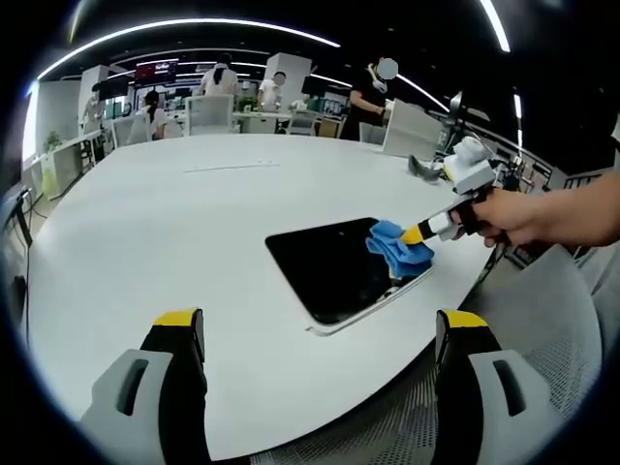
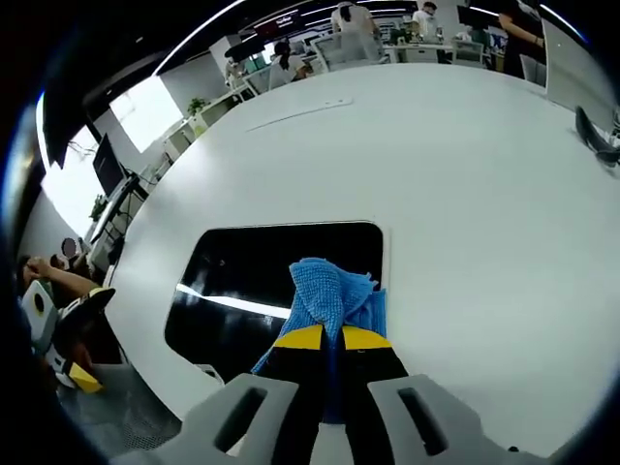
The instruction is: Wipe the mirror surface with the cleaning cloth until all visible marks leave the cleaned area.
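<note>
A dark rectangular mirror (image 1: 334,266) (image 2: 262,281) lies flat on the white round table (image 1: 174,223) (image 2: 455,174). A blue cleaning cloth (image 1: 399,247) (image 2: 329,295) rests on the mirror's edge, pinched by my right gripper (image 2: 332,337), which is shut on it. In the left gripper view that right gripper (image 1: 418,234) comes in from the right, held by a hand (image 1: 533,213). My left gripper (image 1: 320,325) hovers over the table's near edge, short of the mirror, with its jaws wide apart and nothing between them.
Chairs (image 1: 407,131) stand at the table's far side, and people stand by desks (image 1: 262,116) beyond. A dark object (image 2: 596,136) lies on the table at the right. A mesh chair seat (image 1: 542,329) sits below the table's near edge. The other gripper (image 2: 58,329) shows at far left.
</note>
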